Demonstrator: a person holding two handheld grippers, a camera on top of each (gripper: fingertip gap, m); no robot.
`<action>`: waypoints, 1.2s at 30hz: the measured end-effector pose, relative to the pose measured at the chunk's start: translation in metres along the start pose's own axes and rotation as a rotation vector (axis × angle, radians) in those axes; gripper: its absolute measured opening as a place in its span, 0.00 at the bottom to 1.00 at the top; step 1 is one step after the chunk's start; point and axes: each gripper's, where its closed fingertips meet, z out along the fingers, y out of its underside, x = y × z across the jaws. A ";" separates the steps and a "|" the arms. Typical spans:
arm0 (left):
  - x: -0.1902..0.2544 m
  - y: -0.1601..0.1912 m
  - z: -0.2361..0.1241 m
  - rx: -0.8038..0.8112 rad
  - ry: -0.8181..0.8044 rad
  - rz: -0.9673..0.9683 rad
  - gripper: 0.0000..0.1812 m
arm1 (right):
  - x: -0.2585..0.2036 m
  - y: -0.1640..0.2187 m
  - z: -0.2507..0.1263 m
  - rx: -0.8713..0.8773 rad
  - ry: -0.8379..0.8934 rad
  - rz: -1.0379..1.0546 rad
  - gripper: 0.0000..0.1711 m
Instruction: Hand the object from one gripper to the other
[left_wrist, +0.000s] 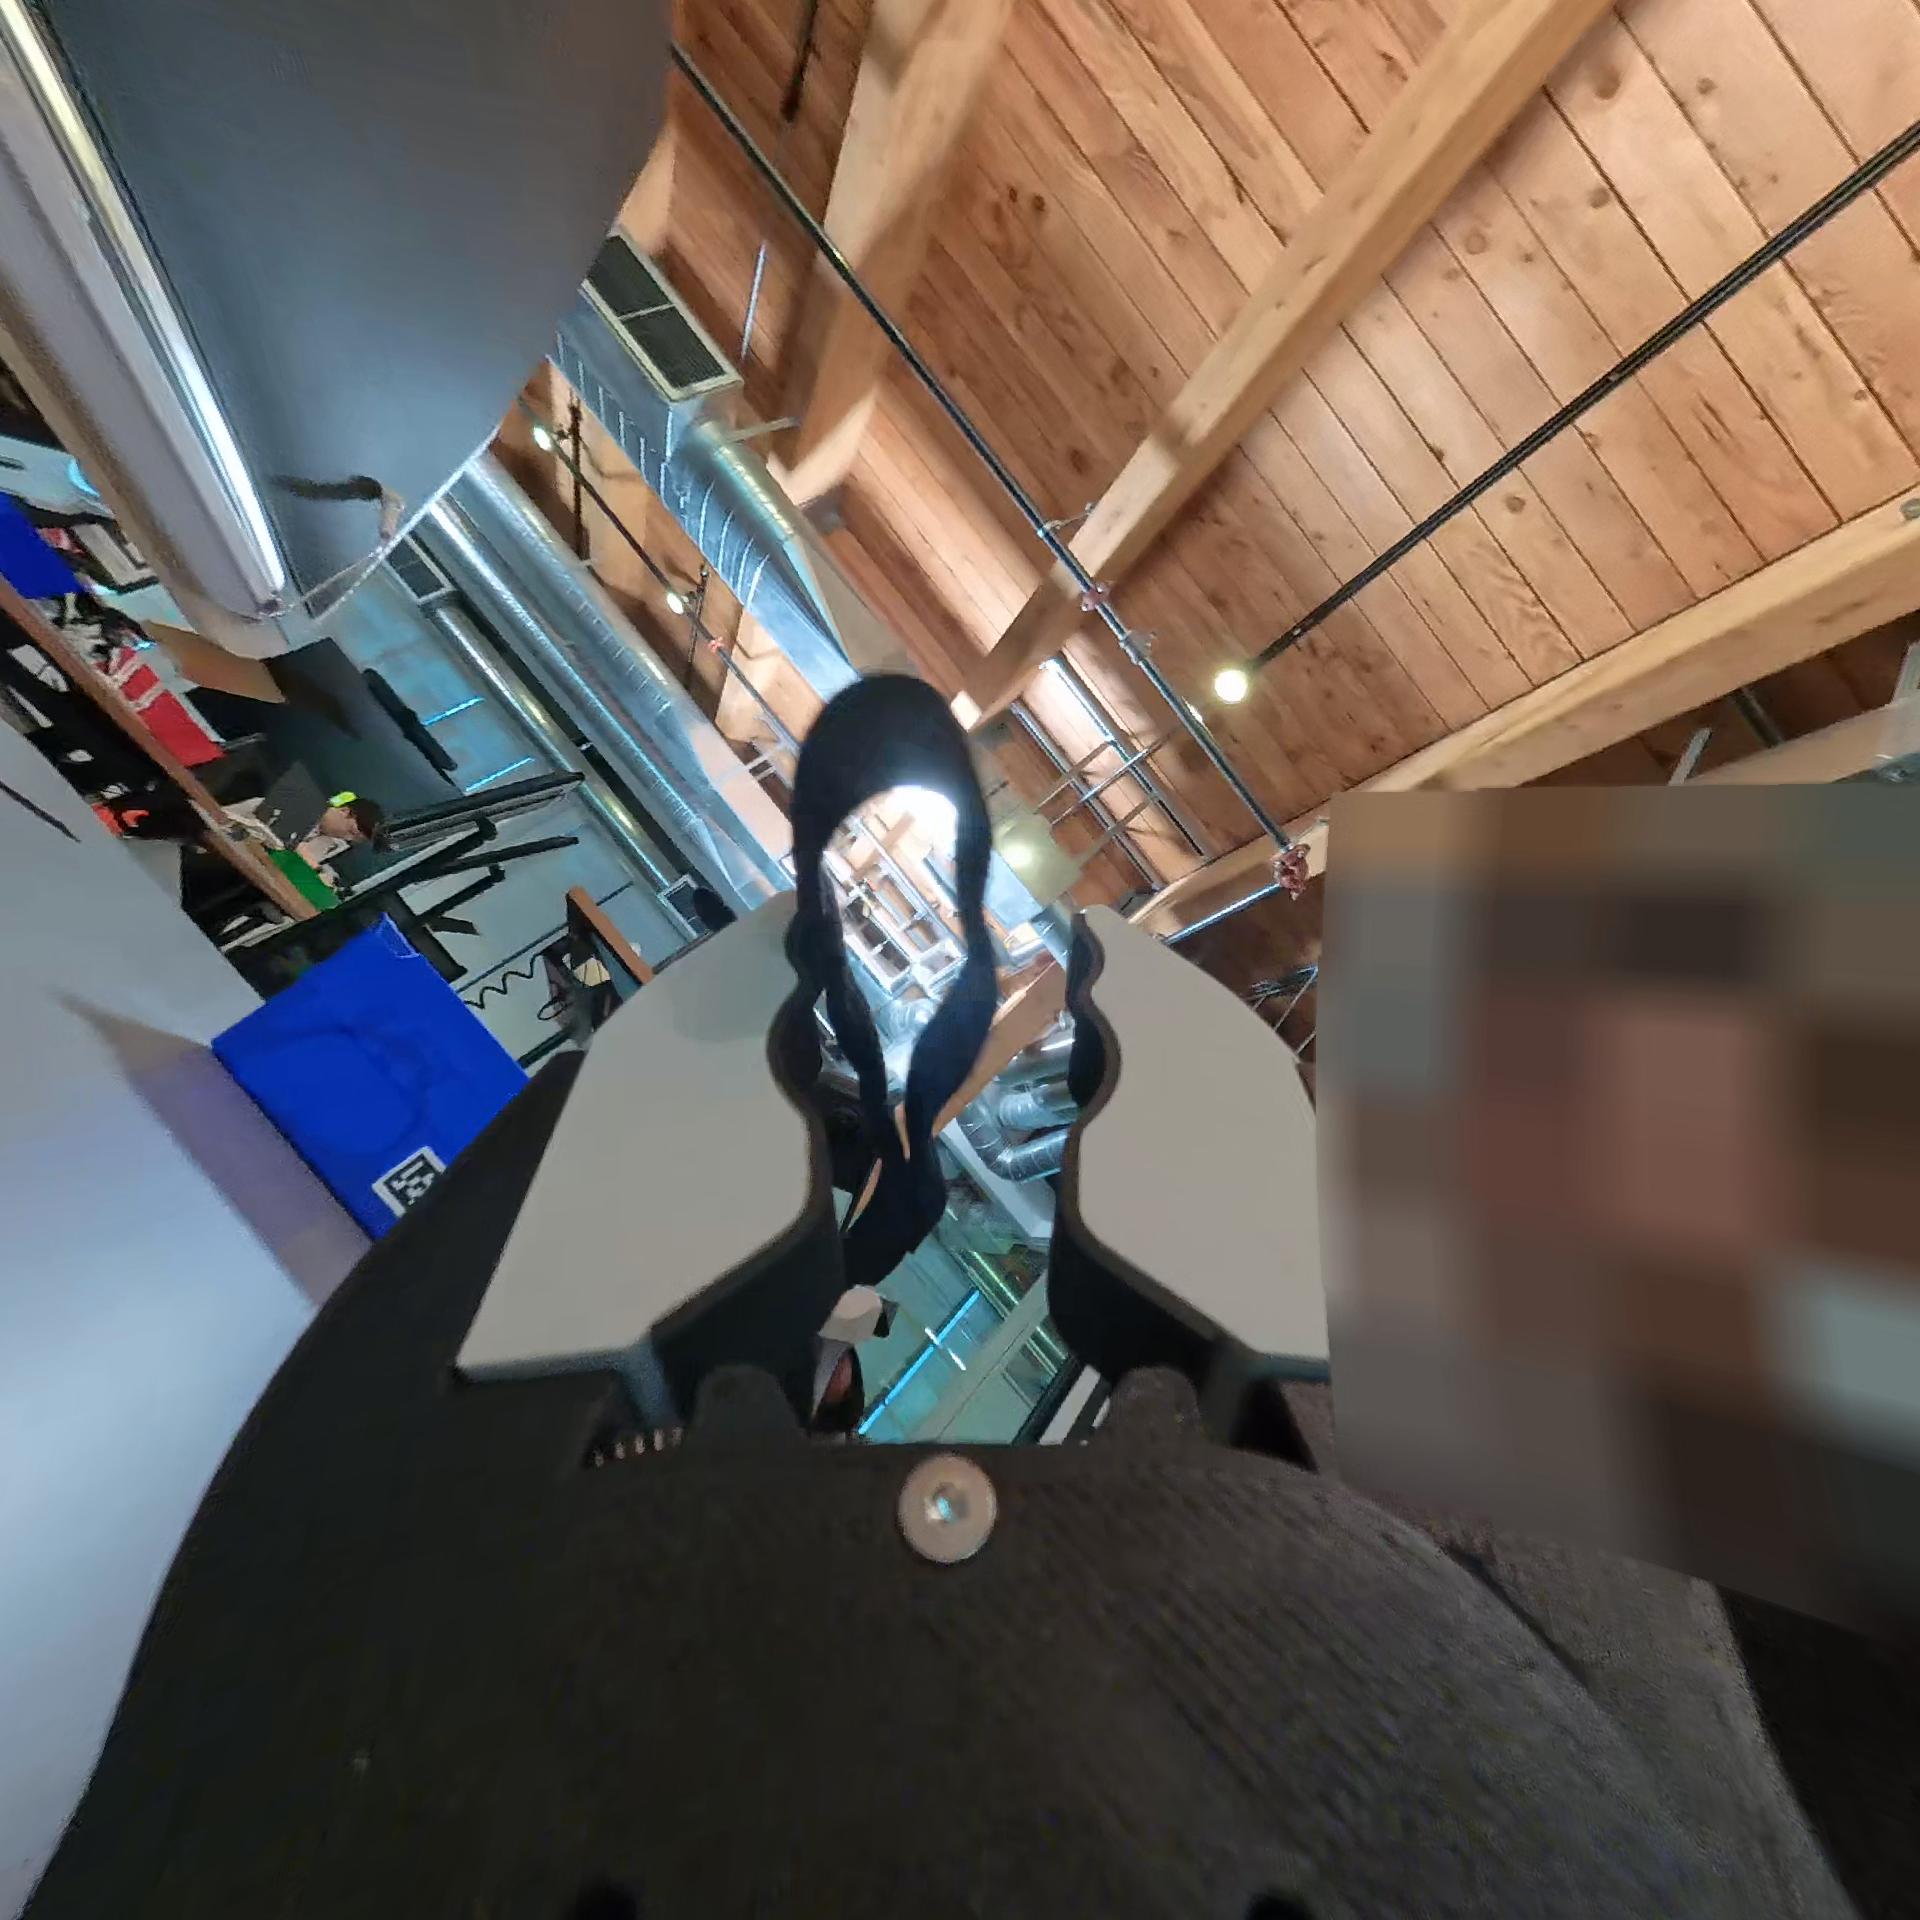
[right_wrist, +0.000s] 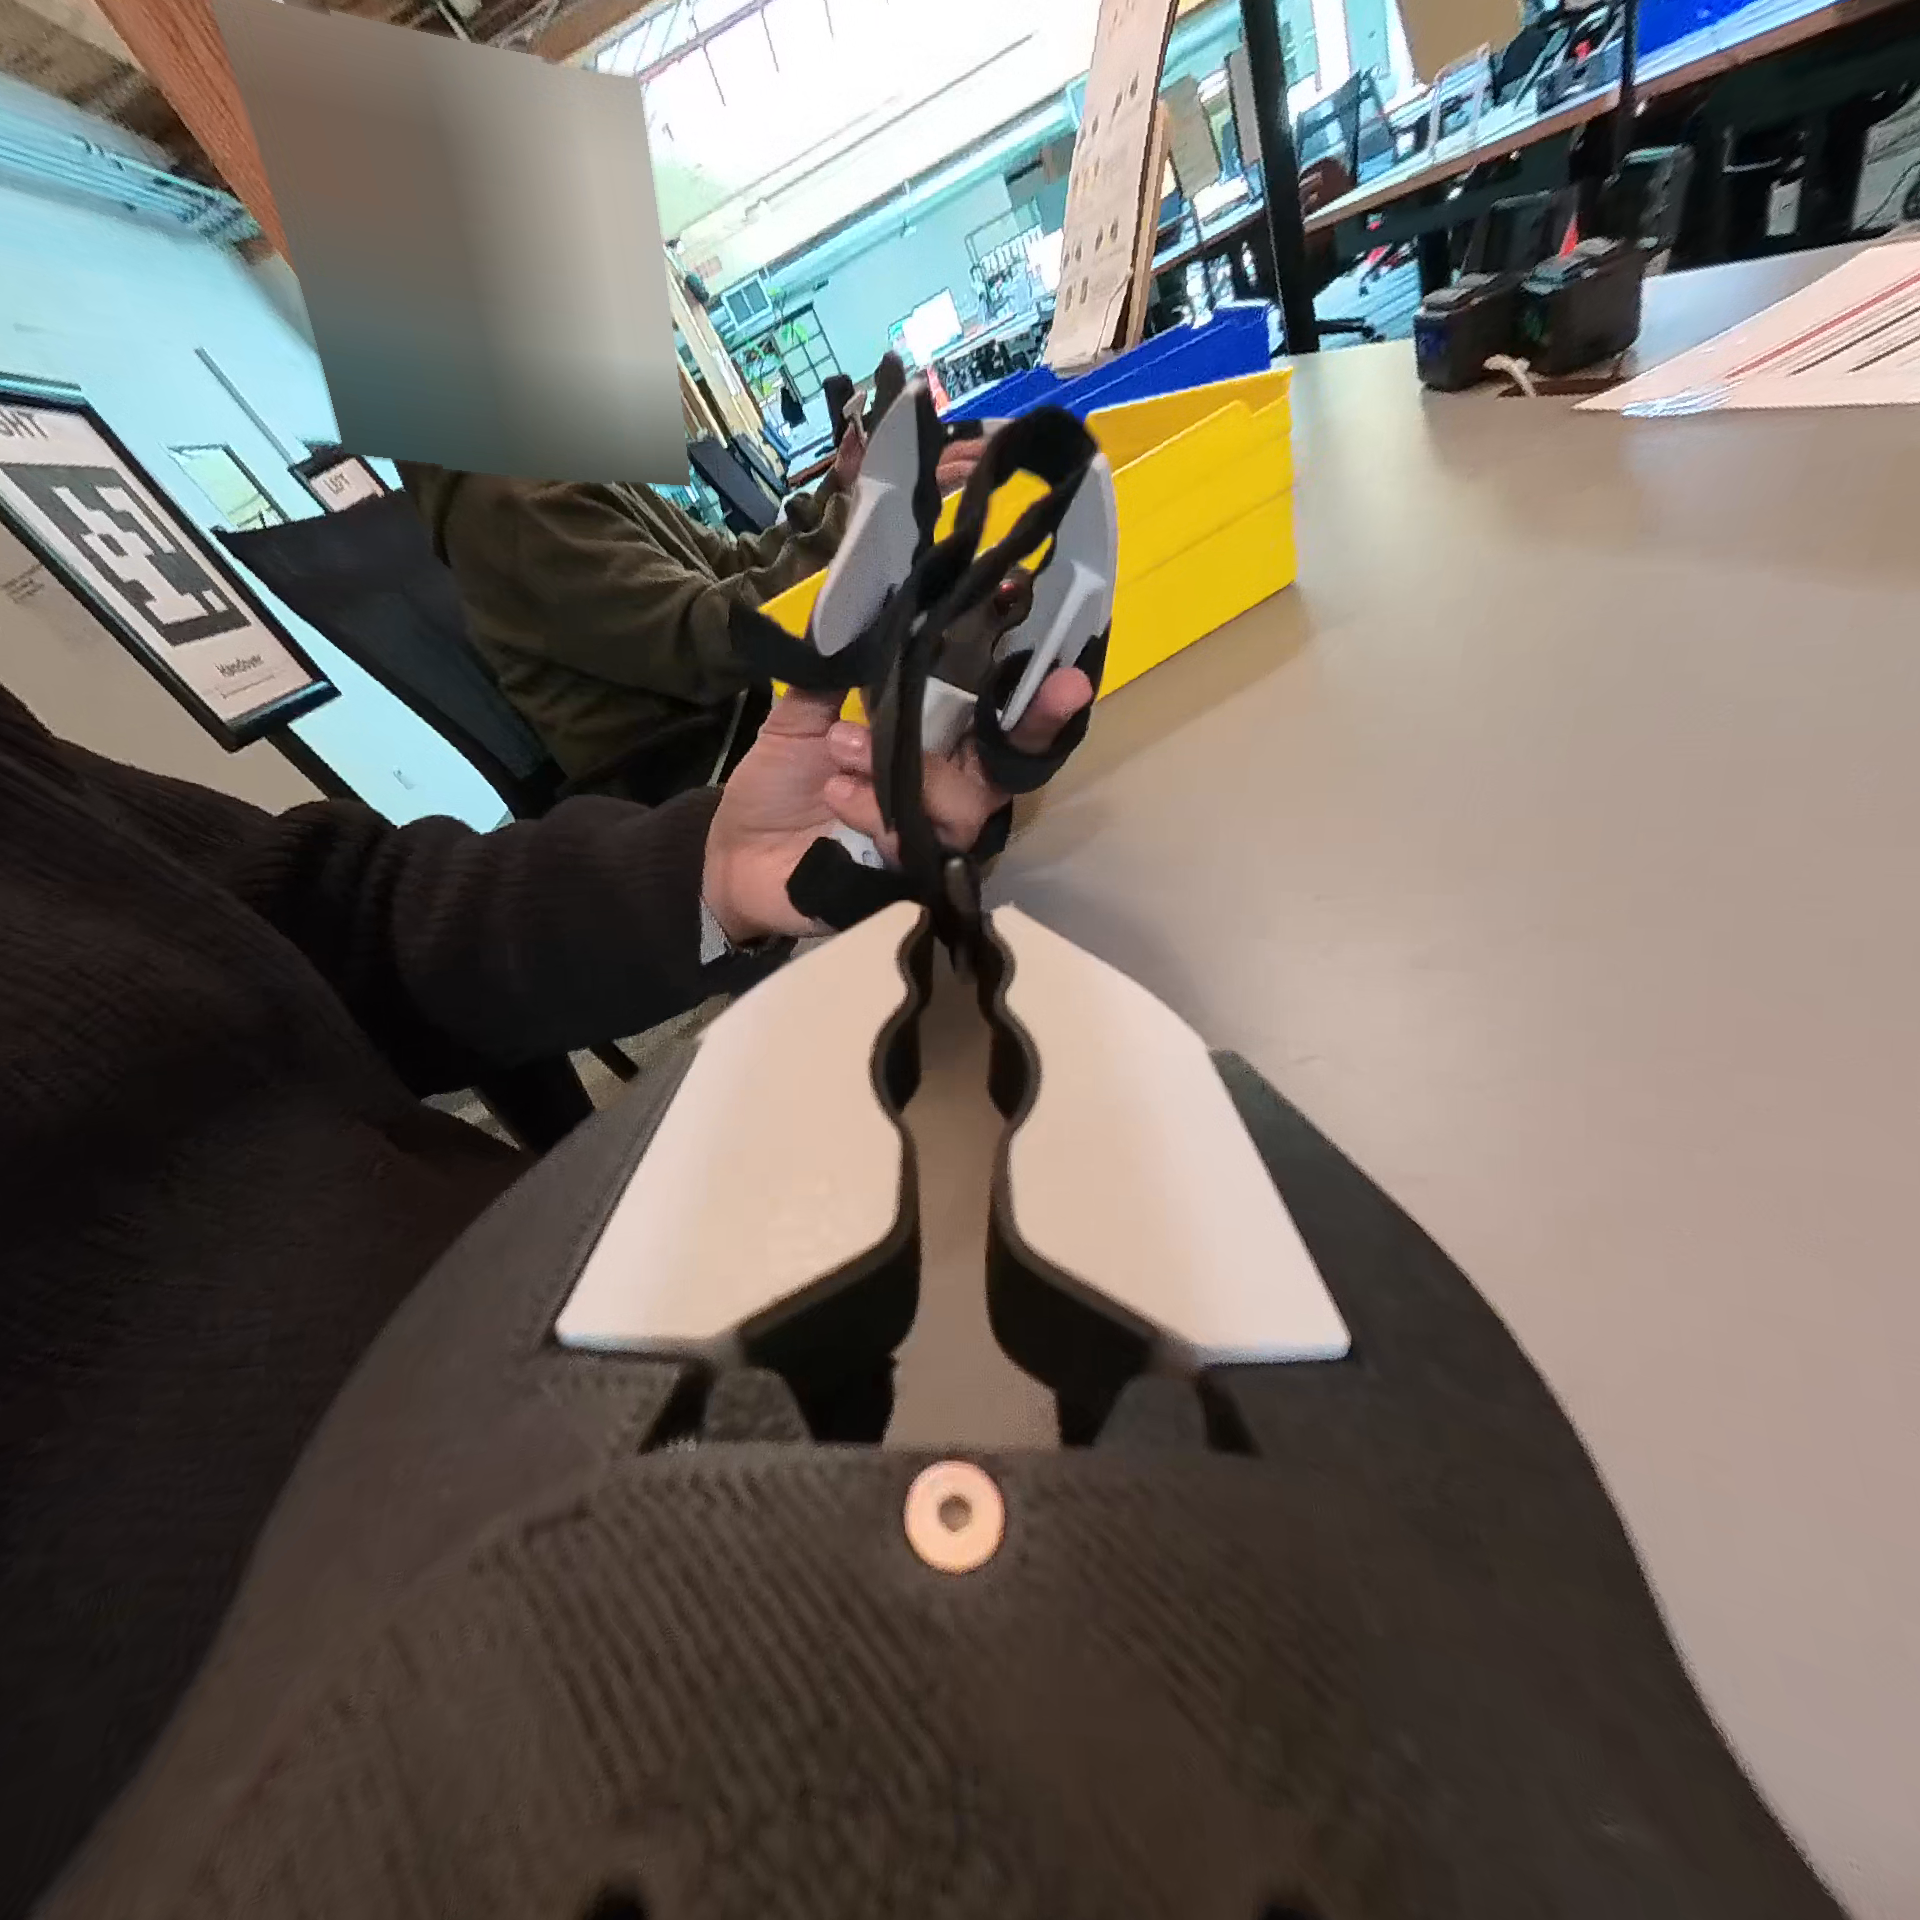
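Left gripper (left_wrist: 940, 997) tilted ceilingward, jaws parted, black strap loop (left_wrist: 883, 894) draped loose between them so the near-closed right gripper (right_wrist: 956, 930) can pinch its lower end.

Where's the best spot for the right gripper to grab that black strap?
Grip its lower end by the small dark clasp, coming from below. That end of the black strap hangs clear, while its top loops between the left gripper's fingers.
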 end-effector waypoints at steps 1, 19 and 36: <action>-0.002 0.001 0.000 -0.010 -0.014 0.002 0.26 | 0.001 -0.002 -0.001 0.009 0.006 0.000 0.05; -0.048 -0.008 -0.012 -0.037 -0.440 0.247 0.68 | -0.005 -0.056 -0.037 0.313 0.032 -0.107 0.04; -0.080 0.118 -0.014 -1.084 -0.526 1.413 0.51 | 0.009 0.004 -0.012 -0.072 -0.060 0.283 0.04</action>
